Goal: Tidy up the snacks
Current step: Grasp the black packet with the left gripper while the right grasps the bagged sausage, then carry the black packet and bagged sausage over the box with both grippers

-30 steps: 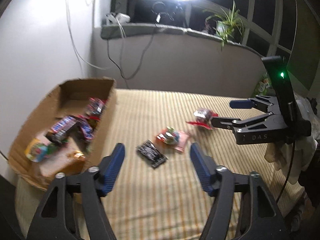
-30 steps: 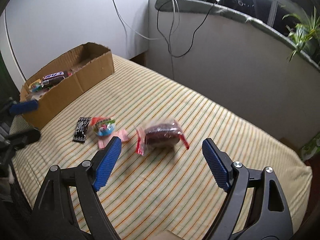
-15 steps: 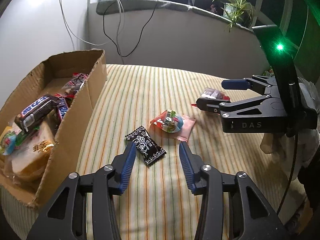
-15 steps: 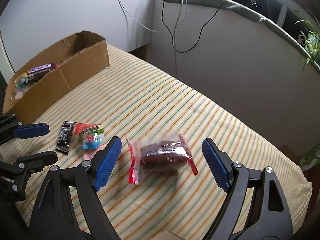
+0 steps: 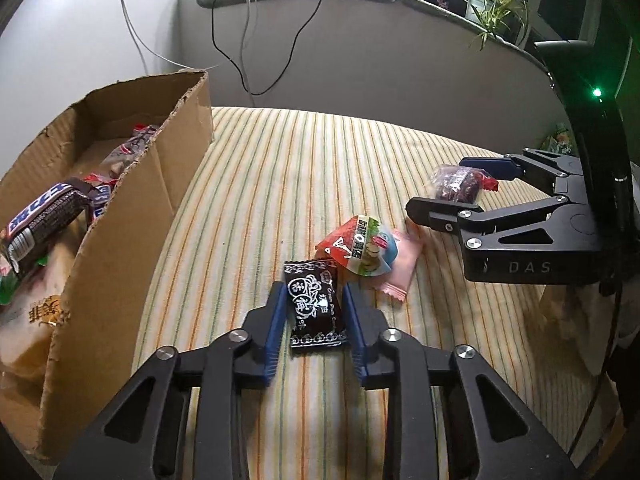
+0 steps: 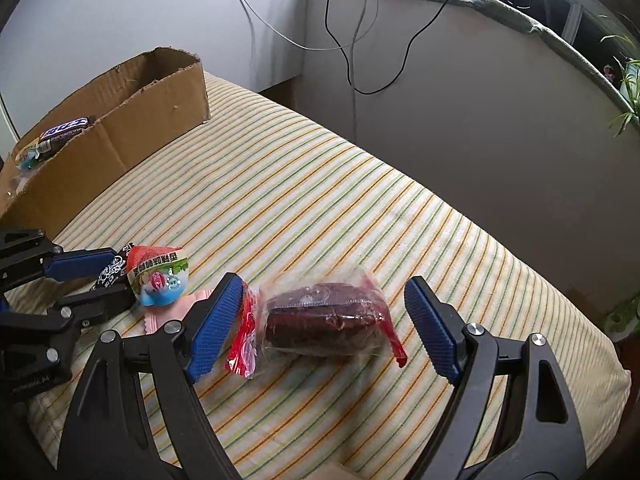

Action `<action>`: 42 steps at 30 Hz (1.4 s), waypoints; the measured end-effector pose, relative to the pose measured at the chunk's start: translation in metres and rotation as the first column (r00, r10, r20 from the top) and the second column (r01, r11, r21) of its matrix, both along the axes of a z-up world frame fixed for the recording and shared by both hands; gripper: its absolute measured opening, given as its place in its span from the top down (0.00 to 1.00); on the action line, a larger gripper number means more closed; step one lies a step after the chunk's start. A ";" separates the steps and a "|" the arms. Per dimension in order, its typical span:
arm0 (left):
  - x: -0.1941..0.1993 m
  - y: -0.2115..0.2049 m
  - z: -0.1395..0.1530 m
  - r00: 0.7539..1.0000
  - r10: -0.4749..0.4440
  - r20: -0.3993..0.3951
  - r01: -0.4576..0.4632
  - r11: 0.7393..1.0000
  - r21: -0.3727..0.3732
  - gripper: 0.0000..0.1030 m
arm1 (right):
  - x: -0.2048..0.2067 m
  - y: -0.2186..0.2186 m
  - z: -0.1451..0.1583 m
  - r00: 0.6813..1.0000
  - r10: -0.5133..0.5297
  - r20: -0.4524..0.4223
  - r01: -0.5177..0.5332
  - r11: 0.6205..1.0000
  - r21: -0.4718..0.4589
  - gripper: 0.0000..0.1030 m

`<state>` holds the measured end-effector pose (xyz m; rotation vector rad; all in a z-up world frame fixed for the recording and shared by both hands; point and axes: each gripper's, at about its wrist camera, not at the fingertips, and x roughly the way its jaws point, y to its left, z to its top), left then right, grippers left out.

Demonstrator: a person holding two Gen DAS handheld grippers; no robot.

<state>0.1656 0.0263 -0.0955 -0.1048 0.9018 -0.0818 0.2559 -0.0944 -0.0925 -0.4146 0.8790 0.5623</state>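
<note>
My left gripper [image 5: 314, 300] is shut on a black candy packet [image 5: 314, 308] that lies on the striped cloth. A red, green and blue snack cup [image 5: 360, 250] rests on a pink packet [image 5: 402, 268] just beyond it. My right gripper [image 6: 324, 300] is open, with its jaws on either side of a clear-wrapped dark brown cake [image 6: 324, 320] on the cloth. That cake [image 5: 458, 186] also shows between the right gripper's jaws in the left wrist view. A cardboard box [image 5: 120, 216] with several snacks stands at the left.
The table has a striped yellow cloth [image 6: 360, 200]. A low grey wall [image 6: 460, 92] with hanging cables runs behind it. A potted plant [image 5: 492, 4] stands on the ledge. The box also shows in the right wrist view [image 6: 132, 124], far left.
My left gripper moved forward and down to the black packet and shut on it. My right gripper moved closer so that its open jaws flank the brown cake.
</note>
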 end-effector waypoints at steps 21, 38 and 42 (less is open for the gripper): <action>-0.012 0.002 0.016 0.999 -0.006 0.045 0.007 1.000 -0.015 0.78 | -0.004 -0.017 0.012 0.999 -0.030 -0.024 0.031 0.997 0.067 0.44; -0.028 0.043 0.067 0.984 0.041 0.175 -0.040 0.999 -0.009 0.78 | -0.026 0.013 0.067 0.998 0.012 0.063 -0.020 0.992 0.126 0.44; -0.026 0.058 0.073 0.979 0.066 0.191 -0.068 0.998 0.001 0.78 | -0.026 0.030 0.076 0.997 0.033 0.074 -0.043 0.990 0.136 0.44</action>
